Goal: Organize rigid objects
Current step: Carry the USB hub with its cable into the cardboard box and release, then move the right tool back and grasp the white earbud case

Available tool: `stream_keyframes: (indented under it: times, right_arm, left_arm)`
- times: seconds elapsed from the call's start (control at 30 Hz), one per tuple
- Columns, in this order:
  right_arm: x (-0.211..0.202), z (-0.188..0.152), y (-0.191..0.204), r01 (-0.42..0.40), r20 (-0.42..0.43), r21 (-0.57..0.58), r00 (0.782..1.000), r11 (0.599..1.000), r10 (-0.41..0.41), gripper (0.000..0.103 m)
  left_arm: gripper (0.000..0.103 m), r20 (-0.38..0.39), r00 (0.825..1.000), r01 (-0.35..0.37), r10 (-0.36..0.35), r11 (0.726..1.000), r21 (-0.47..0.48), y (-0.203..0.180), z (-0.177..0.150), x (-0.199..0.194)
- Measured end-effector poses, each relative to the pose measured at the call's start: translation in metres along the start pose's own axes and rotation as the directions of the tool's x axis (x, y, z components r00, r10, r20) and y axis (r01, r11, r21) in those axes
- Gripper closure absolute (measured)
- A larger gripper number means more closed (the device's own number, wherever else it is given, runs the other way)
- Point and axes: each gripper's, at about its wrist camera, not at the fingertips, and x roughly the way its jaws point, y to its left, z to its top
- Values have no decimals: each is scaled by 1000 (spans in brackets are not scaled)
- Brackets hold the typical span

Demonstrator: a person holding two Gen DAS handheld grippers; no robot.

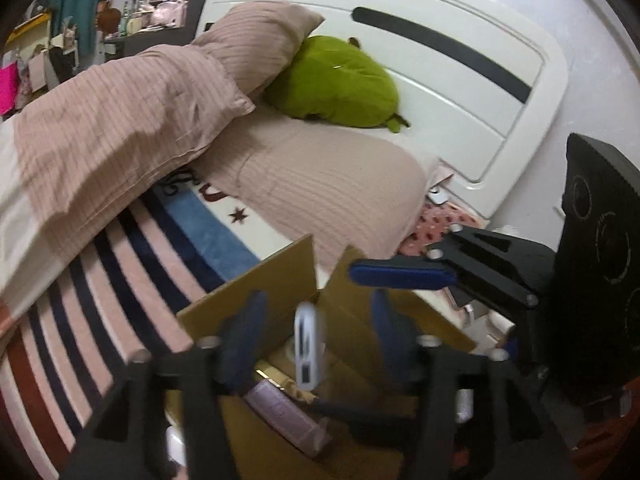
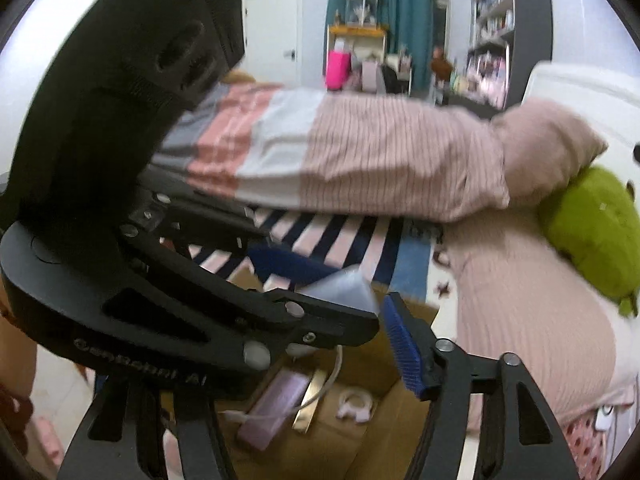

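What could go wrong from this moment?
The white device sits loose between the open fingers of the left gripper above the cardboard box. It may drop hard onto the lilac power bank inside. The right gripper crowds close, so the two may collide.

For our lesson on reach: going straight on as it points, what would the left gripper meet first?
The left gripper would likely meet the white device between its fingers, then the box; depth unclear.
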Motion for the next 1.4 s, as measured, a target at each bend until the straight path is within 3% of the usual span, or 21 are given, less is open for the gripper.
stream_keyframes:
  times: [0.07,0.13,0.3,0.53,0.87,1.0,1.1,1.23,1.4]
  right_arm:
    - [1,-5,-1,-8,-25,2,1000,1000,8,25]
    - [2,-9,-1,-3,-45,2,999,1000,4,24]
    - [0,-12,4,-26,-58,8,998,1000,26,17]
    - [-4,-2,45,-72,-53,-73,996,995,68,15]
    - [26,15,152,-167,-87,-207,985,964,152,16]
    - [56,7,196,-269,-143,-249,960,931,239,16]
    - [83,-1,212,-295,-200,-236,947,926,250,16]
    - [130,-23,208,-268,-288,-134,932,954,221,16]
    - [177,-50,177,-48,-317,-56,948,997,28,22]
  left_arm:
    - [45,-2,1000,-7,7,1000,-7,1,-2,-1]
    - [39,6,1000,-19,19,1000,-8,2,-4,-6]
    - [37,43,998,-52,52,999,-13,8,-12,-29]
    - [32,123,983,-125,133,989,-76,34,-42,-84]
    - [26,186,934,-265,305,940,-214,99,-127,-156]
    - [23,179,909,-325,376,909,-260,125,-166,-162]
    - [23,163,901,-344,401,892,-294,140,-189,-157]
    - [23,151,906,-333,395,888,-318,151,-217,-149]
    - [23,143,919,-297,367,884,-361,159,-236,-139]
